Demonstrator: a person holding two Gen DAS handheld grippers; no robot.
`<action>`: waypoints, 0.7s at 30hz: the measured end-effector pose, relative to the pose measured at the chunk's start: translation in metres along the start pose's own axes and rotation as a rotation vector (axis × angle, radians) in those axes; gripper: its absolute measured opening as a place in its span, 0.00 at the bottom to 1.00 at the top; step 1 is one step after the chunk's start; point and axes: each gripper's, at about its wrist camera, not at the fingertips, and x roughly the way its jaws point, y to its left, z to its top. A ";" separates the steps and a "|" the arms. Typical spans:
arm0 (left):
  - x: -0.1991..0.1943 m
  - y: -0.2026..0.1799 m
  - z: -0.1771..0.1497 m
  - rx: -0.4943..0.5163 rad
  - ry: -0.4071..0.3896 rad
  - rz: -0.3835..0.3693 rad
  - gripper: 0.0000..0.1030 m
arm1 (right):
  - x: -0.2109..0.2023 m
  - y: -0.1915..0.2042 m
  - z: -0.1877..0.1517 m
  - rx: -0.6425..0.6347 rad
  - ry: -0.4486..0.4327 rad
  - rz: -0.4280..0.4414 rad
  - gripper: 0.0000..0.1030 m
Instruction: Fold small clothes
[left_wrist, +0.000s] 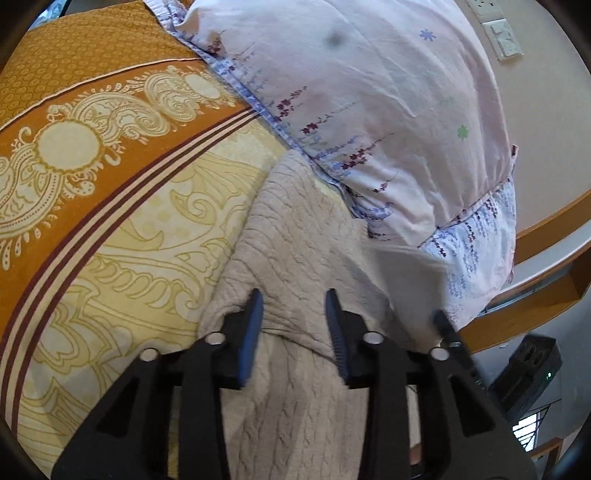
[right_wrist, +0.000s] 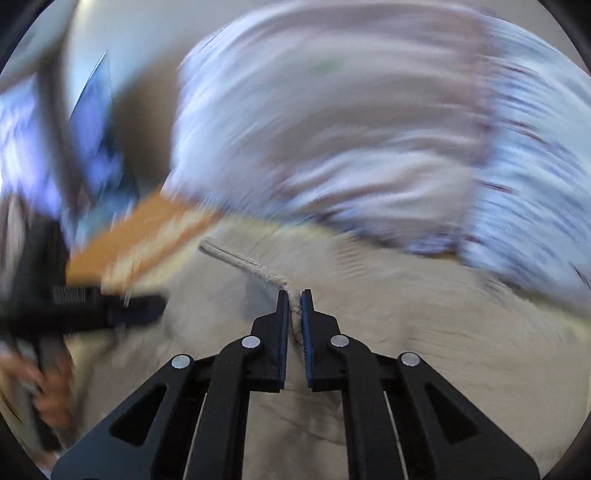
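Note:
A beige cable-knit garment (left_wrist: 291, 236) lies on the patterned bedsheet (left_wrist: 122, 236), running from under my left gripper toward the pillow. My left gripper (left_wrist: 294, 301) is open, its jaws apart over the knit with a fold of it between them. In the blurred right wrist view my right gripper (right_wrist: 294, 295) is shut on an edge of the beige garment (right_wrist: 266, 273), which lifts in a thin ridge from the jaws. The left gripper (right_wrist: 122, 308) shows at the left of that view. The right gripper's tip (left_wrist: 441, 321) shows blurred in the left wrist view.
A pink floral pillow (left_wrist: 369, 110) lies just beyond the garment. The sheet has an orange and yellow pattern. A wall with sockets (left_wrist: 498, 29) and a wooden bed frame (left_wrist: 535, 229) are on the right. A hand (right_wrist: 48, 384) shows at the lower left.

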 end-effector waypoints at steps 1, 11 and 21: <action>-0.001 -0.002 -0.001 0.005 -0.001 -0.004 0.45 | -0.020 -0.029 -0.004 0.122 -0.030 -0.035 0.07; -0.017 -0.022 -0.011 0.112 -0.019 -0.033 0.66 | -0.076 -0.169 -0.061 0.641 0.084 -0.031 0.50; -0.054 -0.009 -0.024 0.199 -0.041 0.082 0.70 | -0.046 -0.199 -0.067 0.730 0.169 -0.048 0.34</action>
